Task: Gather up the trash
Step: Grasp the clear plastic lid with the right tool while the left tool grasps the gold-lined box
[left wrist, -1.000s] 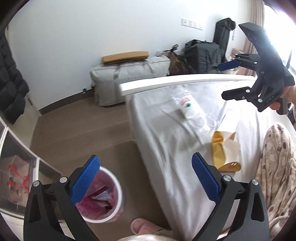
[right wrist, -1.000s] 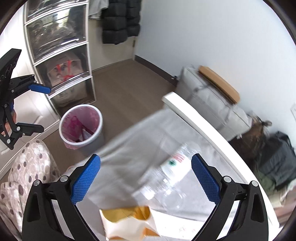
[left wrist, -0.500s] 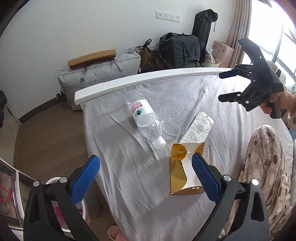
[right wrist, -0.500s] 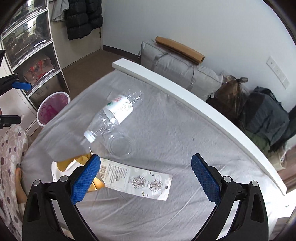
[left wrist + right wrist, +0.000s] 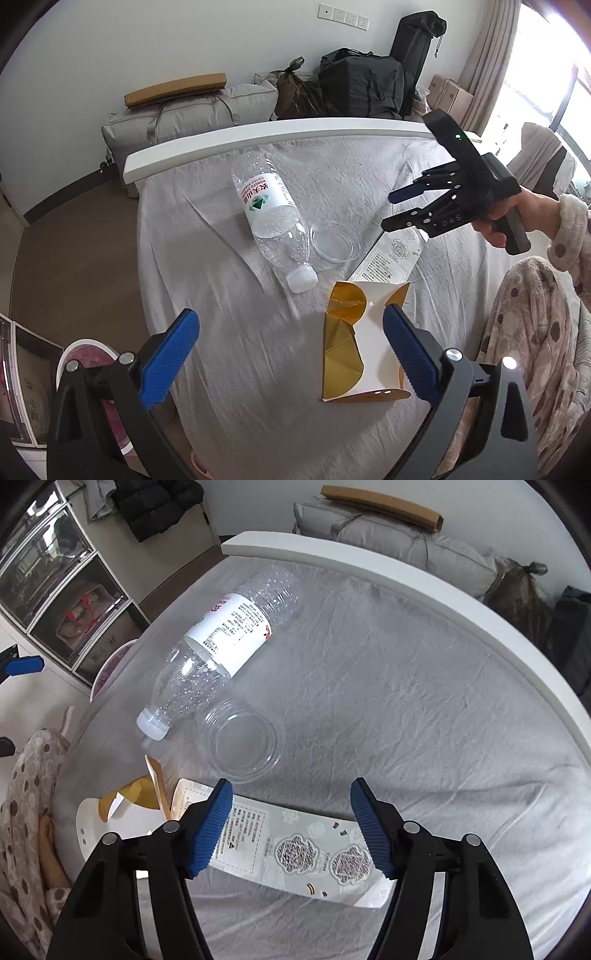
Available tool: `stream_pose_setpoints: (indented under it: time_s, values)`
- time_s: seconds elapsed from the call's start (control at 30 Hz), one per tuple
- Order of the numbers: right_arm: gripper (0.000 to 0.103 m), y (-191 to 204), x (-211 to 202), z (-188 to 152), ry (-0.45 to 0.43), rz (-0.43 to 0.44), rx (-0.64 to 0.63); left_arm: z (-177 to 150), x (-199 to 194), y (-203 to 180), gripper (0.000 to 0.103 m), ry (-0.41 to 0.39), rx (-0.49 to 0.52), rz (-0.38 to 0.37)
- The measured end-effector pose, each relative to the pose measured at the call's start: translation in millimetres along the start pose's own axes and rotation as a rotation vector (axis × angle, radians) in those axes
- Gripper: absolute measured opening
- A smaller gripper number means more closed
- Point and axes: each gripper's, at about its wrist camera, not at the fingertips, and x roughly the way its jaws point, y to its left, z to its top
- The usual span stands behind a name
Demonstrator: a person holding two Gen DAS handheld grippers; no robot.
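Note:
On the grey bed sheet [image 5: 229, 332] lie an empty clear plastic bottle [image 5: 271, 218] [image 5: 221, 646], a clear plastic lid [image 5: 332, 242] [image 5: 240, 744], a flattened white printed carton [image 5: 295, 849] [image 5: 388, 258] and an opened white-and-gold paper box [image 5: 354, 343] [image 5: 110, 812]. My left gripper [image 5: 291, 350] is open and empty above the sheet, its right finger near the gold box. My right gripper [image 5: 291, 827] [image 5: 395, 210] is open and empty, low over the flattened carton.
A white bin with a pink liner [image 5: 92, 358] [image 5: 110, 664] stands on the floor by the bed's left corner. A white bed board [image 5: 277, 136] edges the far side. Grey and black bags [image 5: 192, 107] line the wall. Clear drawers [image 5: 55, 583] stand beyond the bin.
Both grippers have swung from the bin side toward the bed. My right gripper has dropped closer over the flattened carton and its jaws have narrowed. My left gripper has moved nearer the gold box.

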Motion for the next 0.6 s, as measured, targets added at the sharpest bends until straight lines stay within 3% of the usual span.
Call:
stream_pose_setpoints:
  time_s: [0.1,0.33,0.47,0.57,0.6]
  values:
    - [0.055,-7,23,6,0.025,0.045,0.041,-1,8,5,0.098,0.016,0.002,-0.012]
    - [0.052,-3,56,17,0.060,0.074,0.043,-13,26,17,0.098,0.057,-0.023,-0.025]
    - [0.035,8,59,24,0.065,0.099,0.034,-18,31,21,0.098,0.069,-0.047,-0.040]
    - [0.030,20,63,26,0.079,0.087,-0.006,-21,31,20,0.098,0.069,-0.052,-0.045]
    - [0.023,24,63,25,0.075,0.085,-0.018,-21,31,20,0.098,0.067,-0.052,-0.042]
